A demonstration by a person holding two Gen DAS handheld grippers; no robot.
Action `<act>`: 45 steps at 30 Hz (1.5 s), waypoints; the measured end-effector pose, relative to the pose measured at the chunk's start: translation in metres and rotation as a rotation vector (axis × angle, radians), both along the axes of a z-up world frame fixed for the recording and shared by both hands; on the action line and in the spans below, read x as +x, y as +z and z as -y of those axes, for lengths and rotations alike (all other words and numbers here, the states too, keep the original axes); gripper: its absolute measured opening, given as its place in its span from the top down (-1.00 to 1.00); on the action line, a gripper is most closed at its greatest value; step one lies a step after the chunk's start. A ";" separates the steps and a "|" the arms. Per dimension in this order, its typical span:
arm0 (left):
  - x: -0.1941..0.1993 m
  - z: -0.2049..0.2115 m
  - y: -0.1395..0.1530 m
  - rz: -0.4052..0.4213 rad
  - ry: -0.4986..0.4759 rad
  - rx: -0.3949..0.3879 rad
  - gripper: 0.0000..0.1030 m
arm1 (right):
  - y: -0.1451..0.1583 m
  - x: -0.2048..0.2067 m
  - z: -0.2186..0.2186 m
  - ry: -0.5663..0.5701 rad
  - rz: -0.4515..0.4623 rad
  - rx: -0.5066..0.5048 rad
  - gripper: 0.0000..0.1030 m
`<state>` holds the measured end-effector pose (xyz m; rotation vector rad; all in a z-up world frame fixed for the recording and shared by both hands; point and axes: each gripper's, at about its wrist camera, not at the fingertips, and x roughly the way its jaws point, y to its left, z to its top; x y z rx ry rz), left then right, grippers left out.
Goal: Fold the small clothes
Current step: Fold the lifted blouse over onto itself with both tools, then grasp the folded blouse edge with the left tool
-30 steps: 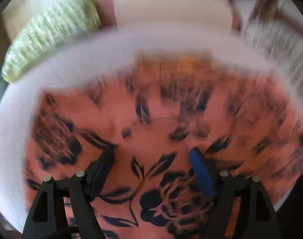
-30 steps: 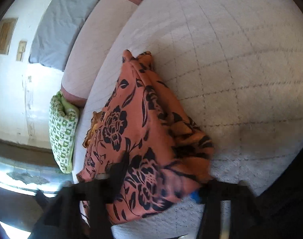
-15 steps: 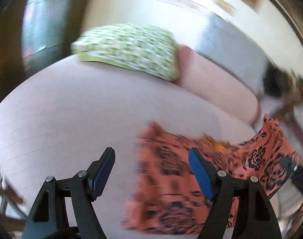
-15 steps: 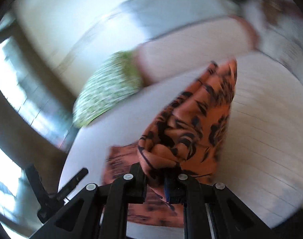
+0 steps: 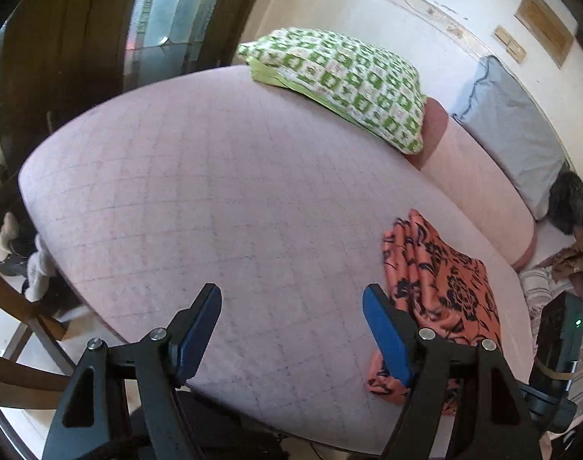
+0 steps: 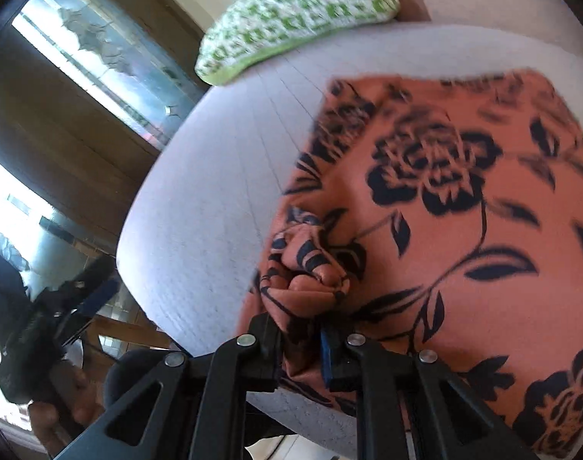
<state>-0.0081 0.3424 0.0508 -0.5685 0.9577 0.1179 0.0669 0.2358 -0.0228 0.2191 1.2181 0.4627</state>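
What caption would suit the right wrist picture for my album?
Right gripper, jaws shut on a bunched fold of the orange floral garment, above a pale quilted mattress.

The cloth (image 5: 441, 287) lay on the mattress (image 5: 215, 199), near its right side in the left wrist view, just right of the left gripper (image 5: 291, 329). A pillow (image 5: 341, 80) rested at the mattress's far edge, with a bolster (image 5: 479, 188) to its right and a cushion (image 5: 513, 130) behind that against the wall (image 5: 425, 7). A bunched edge of the cloth sat between the right gripper's (image 6: 301, 339) fingers.
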 end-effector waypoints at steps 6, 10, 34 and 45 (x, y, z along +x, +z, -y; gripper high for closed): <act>0.005 0.016 0.006 0.016 -0.059 -0.004 -0.49 | 0.010 0.001 -0.006 0.009 0.026 0.003 0.76; 0.003 0.020 0.010 0.028 -0.066 -0.023 -0.49 | 0.036 -0.016 -0.021 0.124 0.076 -0.035 0.74; 0.020 0.136 -0.003 -0.081 -0.263 -0.094 0.70 | 0.019 -0.064 0.163 -0.294 0.030 0.380 -0.44; 0.013 0.113 -0.039 -0.207 -0.190 -0.176 0.67 | 0.015 -0.063 0.181 -0.363 0.020 0.414 -0.47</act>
